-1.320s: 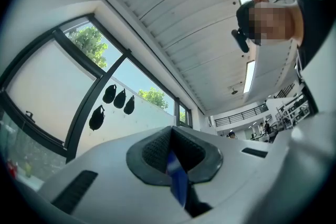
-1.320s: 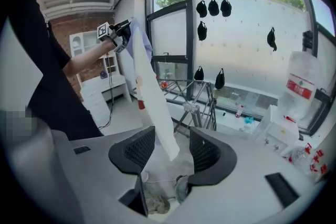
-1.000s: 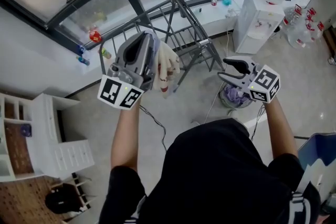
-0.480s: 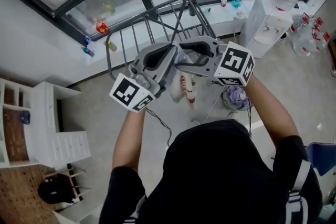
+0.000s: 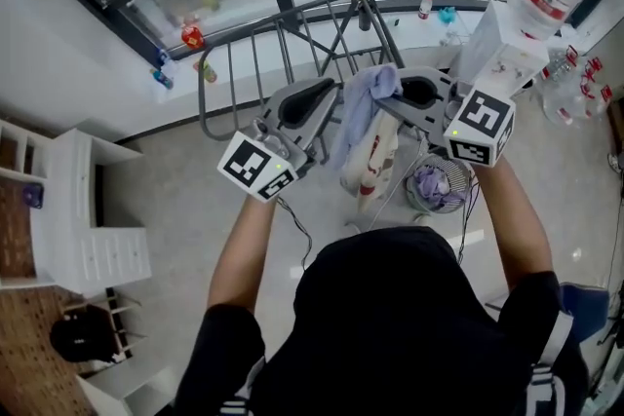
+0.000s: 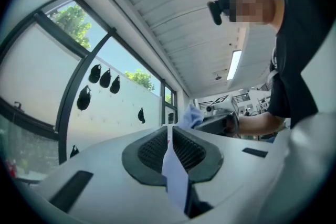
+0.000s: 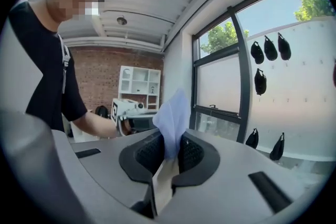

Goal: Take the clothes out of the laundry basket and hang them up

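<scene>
Drying rack point(image 5: 255, 42) below the window. Pale garment point(image 5: 370, 151) hangs before it, out of the laundry basket point(image 5: 436, 187). Left gripper point(image 5: 334, 95) clamps one edge; right gripper point(image 5: 394, 98), jaws just closing, pinches the other.

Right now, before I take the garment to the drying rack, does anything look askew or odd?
Nothing is spilled or damaged. Only the garment looks untidy: it hangs bunched between the left gripper, shut on one edge, and the right gripper, whose jaws have just closed on its light blue edge. It is not spread for the drying rack.
</scene>
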Demonstrator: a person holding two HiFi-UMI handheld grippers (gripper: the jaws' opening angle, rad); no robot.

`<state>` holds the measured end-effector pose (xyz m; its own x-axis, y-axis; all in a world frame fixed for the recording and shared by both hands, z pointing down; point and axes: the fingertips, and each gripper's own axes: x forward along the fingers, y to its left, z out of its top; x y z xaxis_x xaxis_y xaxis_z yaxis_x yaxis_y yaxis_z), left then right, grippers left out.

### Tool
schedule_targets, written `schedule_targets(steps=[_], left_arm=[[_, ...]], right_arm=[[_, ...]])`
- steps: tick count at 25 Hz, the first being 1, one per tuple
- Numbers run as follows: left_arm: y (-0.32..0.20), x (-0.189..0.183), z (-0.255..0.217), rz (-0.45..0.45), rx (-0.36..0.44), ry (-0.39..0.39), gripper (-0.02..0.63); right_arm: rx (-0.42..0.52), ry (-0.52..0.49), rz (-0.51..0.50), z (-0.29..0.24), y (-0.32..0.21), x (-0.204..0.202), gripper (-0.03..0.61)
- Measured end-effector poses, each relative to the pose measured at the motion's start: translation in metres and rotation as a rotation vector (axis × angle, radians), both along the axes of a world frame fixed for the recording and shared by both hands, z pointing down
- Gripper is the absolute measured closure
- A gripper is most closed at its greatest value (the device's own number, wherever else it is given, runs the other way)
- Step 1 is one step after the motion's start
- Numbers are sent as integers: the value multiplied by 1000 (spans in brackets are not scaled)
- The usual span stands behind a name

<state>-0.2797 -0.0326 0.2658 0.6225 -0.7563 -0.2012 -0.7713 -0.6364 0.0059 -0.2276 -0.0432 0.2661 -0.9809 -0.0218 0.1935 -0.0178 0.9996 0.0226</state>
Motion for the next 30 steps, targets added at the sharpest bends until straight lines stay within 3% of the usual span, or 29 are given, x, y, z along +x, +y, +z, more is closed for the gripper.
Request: schedule_targets(steps=[5,8,11,14,22,26,28,30], left_arm=[[-8,-43,87,-111,-168,38,601],[-18,-45,160,-127,-310,50,551],[-23,-25,222,-63,-462,79,467],[-24,14,258,39,-549,60,405],[-37,107,263,295,-533,77,354],[-35,148,258,403,-525,76,360],[-28,162,252,460,-514,89,446],[-22,166,247,461,-494,96,543]], right_arm=[[-44,-112,48,-50,-16,40,555],[-38,-154,72,-80,-23,57,555],[-16,-167,72,-106,-24,63,555],[31,-138,56,-124,-21,70,555],[77,-147,93,-160,-20,92,555],[89,-142,128,-161,-23,102,555],[95,-134,152,-159,-27,109,555],[101,-125,189,-157,-33,119,555]])
